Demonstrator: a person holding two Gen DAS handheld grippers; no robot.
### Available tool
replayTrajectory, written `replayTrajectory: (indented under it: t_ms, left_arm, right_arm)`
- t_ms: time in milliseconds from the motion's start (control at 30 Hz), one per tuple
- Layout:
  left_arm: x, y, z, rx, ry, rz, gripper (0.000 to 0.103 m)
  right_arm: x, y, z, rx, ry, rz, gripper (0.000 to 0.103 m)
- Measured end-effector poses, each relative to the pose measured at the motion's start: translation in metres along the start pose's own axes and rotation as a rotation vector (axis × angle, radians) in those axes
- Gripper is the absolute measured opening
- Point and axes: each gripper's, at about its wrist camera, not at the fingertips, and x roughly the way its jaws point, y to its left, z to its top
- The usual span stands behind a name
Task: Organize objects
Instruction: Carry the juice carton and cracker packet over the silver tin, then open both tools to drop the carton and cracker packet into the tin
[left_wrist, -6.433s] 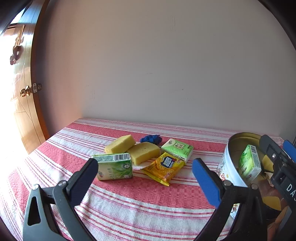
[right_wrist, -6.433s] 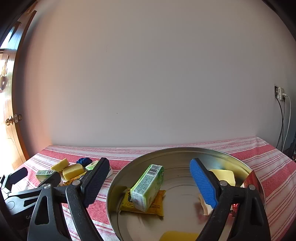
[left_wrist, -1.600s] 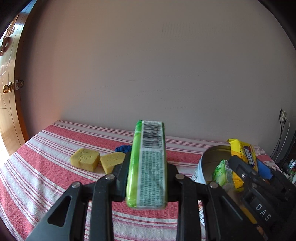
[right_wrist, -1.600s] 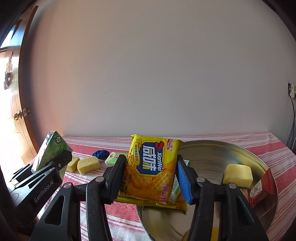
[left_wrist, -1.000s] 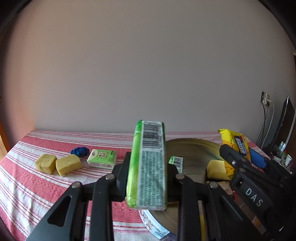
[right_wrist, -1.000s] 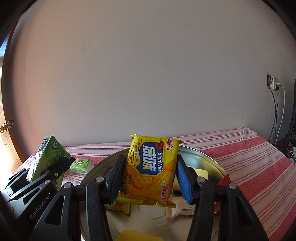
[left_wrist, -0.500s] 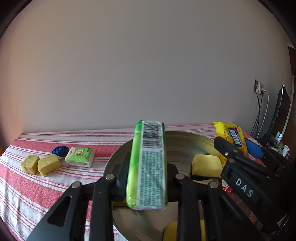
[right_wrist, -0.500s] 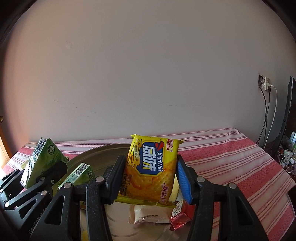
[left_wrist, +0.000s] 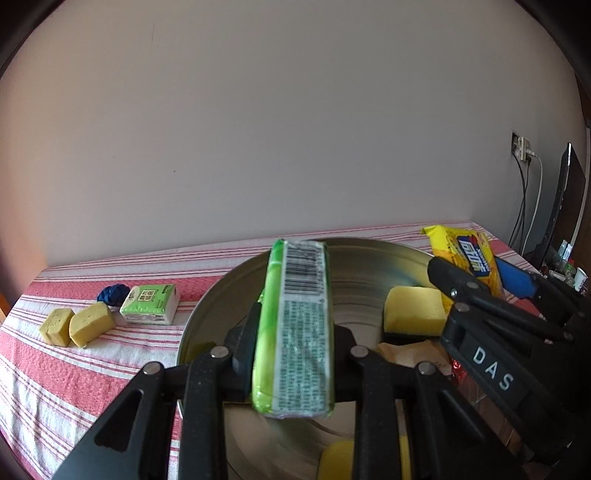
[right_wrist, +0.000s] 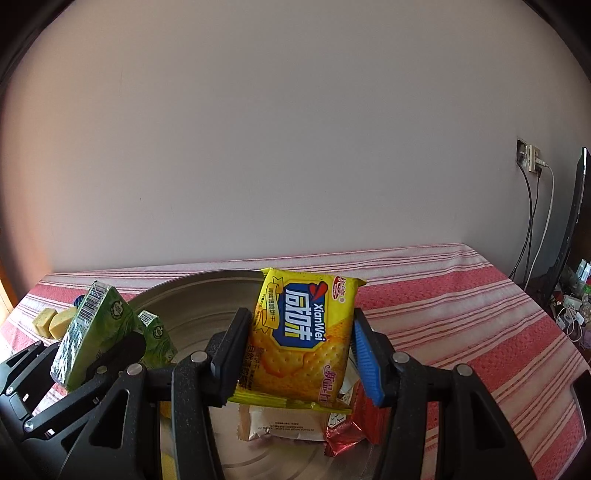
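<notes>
A plain wall backs the red-striped tablecloth (left_wrist: 92, 373). At nine o'clock lie two yellow sponges (left_wrist: 75, 326). The left gripper (left_wrist: 293, 354) clamps one green tissue pack (left_wrist: 295, 328), long axis upright, barcode at twelve, over the metal tin (left_wrist: 354, 258). At three o'clock, the right gripper (right_wrist: 299, 354) pinches one upright yellow cracker packet (right_wrist: 303, 332).

plain pale wall (right_wrist: 295, 147), wall socket (right_wrist: 530, 157) with cables.

inside the metal basin (left_wrist: 207, 306) a yellow sponge (left_wrist: 413, 310) and wrappers (right_wrist: 284, 424) crowd the right side; its left floor is bare, and the striped desk (right_wrist: 461, 317) right of it lies open.
</notes>
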Motion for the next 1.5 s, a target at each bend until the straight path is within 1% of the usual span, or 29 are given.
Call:
replayTrajectory:
  t_ms: [167, 233, 433, 567, 633, 667, 700, 767, 800, 867, 1000, 1067, 1100, 1267, 1400, 1500]
  left_arm:
    - [0.0, -0.006, 0.001, 0.008, -0.001, 0.006, 0.027]
    - [0.0, -0.008, 0.002, 0.013, -0.004, 0.011, 0.027]
    - [-0.001, -0.014, 0.002, 0.022, -0.007, 0.007, 0.027]
    - [-0.002, -0.015, 0.002, 0.036, -0.01, -0.001, 0.031]
    - [-0.006, -0.019, 0.004, 0.039, -0.021, 0.023, 0.048]
    - [-0.01, -0.02, 0.004, 0.033, -0.029, 0.02, 0.07]
    - [-0.015, -0.021, 0.005, 0.032, -0.049, 0.026, 0.084]
    - [-0.024, -0.025, 0.005, 0.049, -0.101, 0.055, 0.097]
    - [-0.028, -0.027, 0.005, 0.062, -0.121, 0.072, 0.1]
    - [-0.036, -0.03, 0.005, 0.074, -0.15, 0.089, 0.102]
    - [-0.042, -0.027, 0.004, 0.052, -0.158, 0.098, 0.102]
    - [-0.037, -0.016, 0.004, 0.035, -0.154, 0.107, 0.102]
    - [-0.036, -0.014, 0.004, 0.027, -0.149, 0.112, 0.102]
    - [-0.038, 0.006, 0.001, -0.022, -0.134, 0.124, 0.102]
    - [-0.043, 0.019, -0.001, -0.048, -0.136, 0.142, 0.102]
    - [-0.044, 0.026, -0.002, -0.055, -0.13, 0.191, 0.102]
  right_arm:
    - [0.003, 0.001, -0.001, 0.005, 0.016, 0.006, 0.056]
    - [0.01, -0.005, -0.002, 0.008, 0.017, 0.009, 0.056]
    - [0.011, -0.007, -0.002, 0.022, 0.021, 0.017, 0.056]
    - [0.015, -0.011, -0.003, 0.03, 0.025, 0.025, 0.056]
    - [0.015, -0.015, -0.002, 0.045, 0.023, 0.021, 0.056]
    - [0.015, -0.017, -0.002, 0.056, 0.02, 0.025, 0.057]
    - [0.013, -0.02, -0.001, 0.073, 0.013, 0.034, 0.059]
    - [0.009, -0.024, 0.0, 0.102, -0.008, 0.035, 0.071]
    - [0.007, -0.024, 0.001, 0.107, -0.018, 0.03, 0.072]
    - [0.003, -0.025, 0.002, 0.115, -0.031, 0.038, 0.074]
    - [-0.002, -0.035, 0.003, 0.19, -0.05, 0.137, 0.076]
    - [-0.004, -0.039, 0.003, 0.213, -0.067, 0.143, 0.081]
    - [-0.005, -0.04, 0.003, 0.22, -0.072, 0.143, 0.081]
    - [-0.003, -0.044, 0.003, 0.25, -0.075, 0.164, 0.082]
    - [-0.008, -0.044, 0.001, 0.26, -0.107, 0.205, 0.082]
    - [-0.01, -0.039, 0.0, 0.24, -0.129, 0.164, 0.082]
